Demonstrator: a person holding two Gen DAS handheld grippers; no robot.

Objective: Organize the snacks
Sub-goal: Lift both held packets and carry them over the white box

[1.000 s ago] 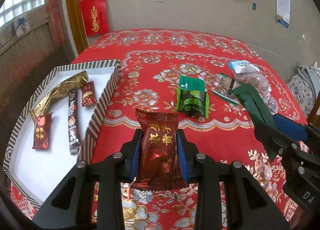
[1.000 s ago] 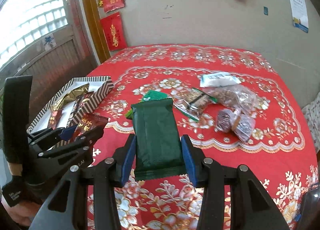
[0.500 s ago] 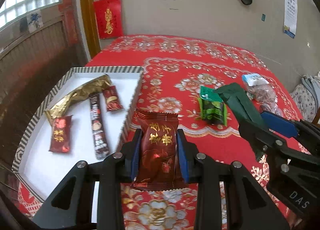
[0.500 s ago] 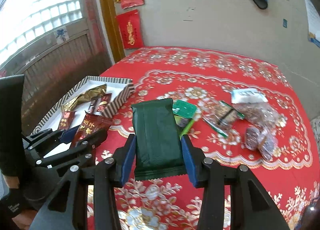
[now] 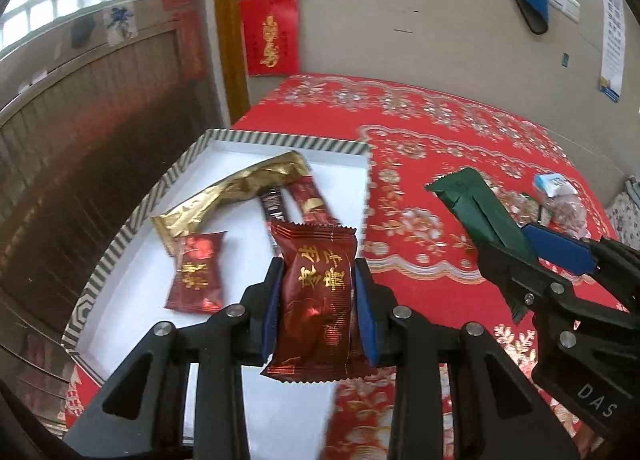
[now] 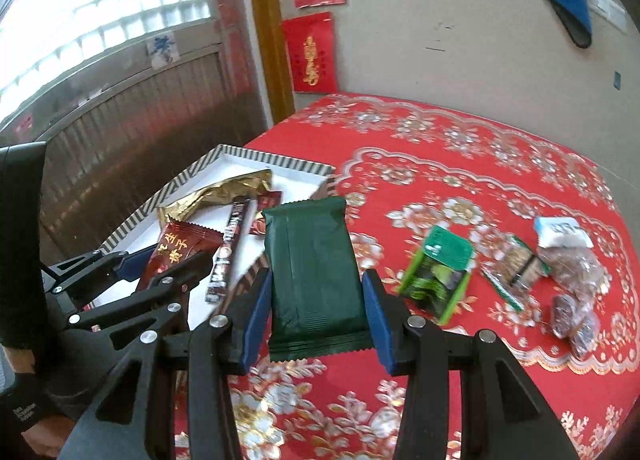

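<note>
From the left wrist camera: the left gripper (image 5: 319,292) is clamped on a dark red snack packet (image 5: 318,300) with gold characters, blue pads pressing both long edges, packet standing upright between the fingers. It's held up over the near right part of the striped tray (image 5: 120,238), right by the tray's right wall. In the tray, toward 11 o'clock from the packet, lie a crumpled gold wrapper (image 5: 232,189), a small red packet (image 5: 196,280) and a dark stick sachet (image 5: 274,207) partly hidden behind the held one. Over at 3 o'clock the right gripper (image 5: 520,250) reaches in from the right, angled toward the tray, gripping a dark green packet (image 5: 476,207) above the red floral tablecloth (image 5: 440,131).

From the right wrist camera: that green packet (image 6: 316,280) sits squeezed between the blue pads, upright, hanging over the cloth just beside the tray's right wall (image 6: 280,165). At 9 o'clock the left gripper (image 6: 168,260) pokes in with its red packet (image 6: 180,246) over the tray. Loose on the cloth around 3 o'clock: a bright green pouch (image 6: 438,274), a clear bag of brown snacks (image 6: 576,264) and a white-topped packet (image 6: 560,230).
</note>
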